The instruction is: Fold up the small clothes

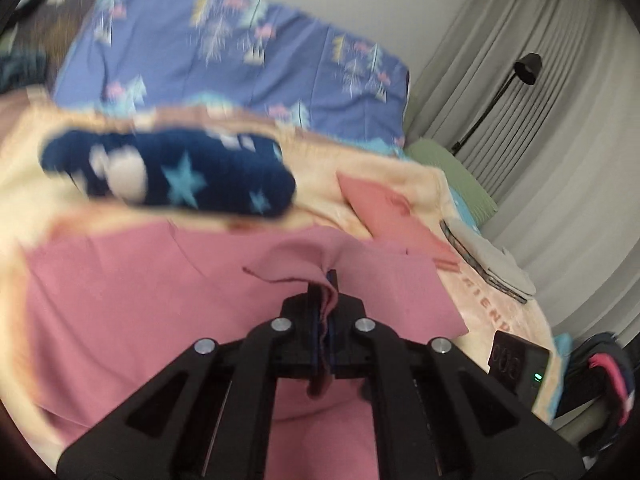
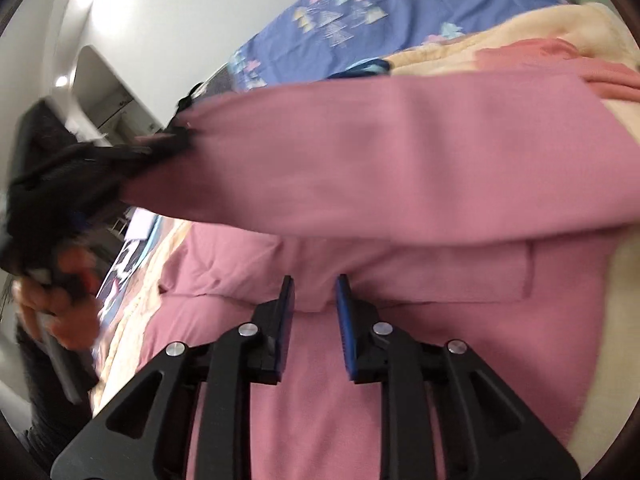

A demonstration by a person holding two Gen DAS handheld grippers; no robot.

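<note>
A pink garment [image 1: 140, 280] lies spread on a cream blanket [image 1: 24, 184]. My left gripper [image 1: 326, 292] is shut on a bunched edge of the garment, and a loose thread hangs beside the pinch. In the right wrist view the same garment [image 2: 400, 160] is lifted in a broad flap by the blurred left gripper [image 2: 176, 142], which a hand [image 2: 60, 300] holds. My right gripper [image 2: 316, 292] hovers low over the flat lower part of the garment. It is open, with nothing pinched between its blue pads [image 2: 345, 300].
A navy item with pale stars [image 1: 172, 176] lies beyond the garment, with a folded pink piece [image 1: 384, 212] to its right. A blue patterned sheet [image 1: 240, 48] covers the far bed. At the right edge sit a grey folded item [image 1: 488, 256], a black device [image 1: 516, 360] and a floor lamp [image 1: 500, 96].
</note>
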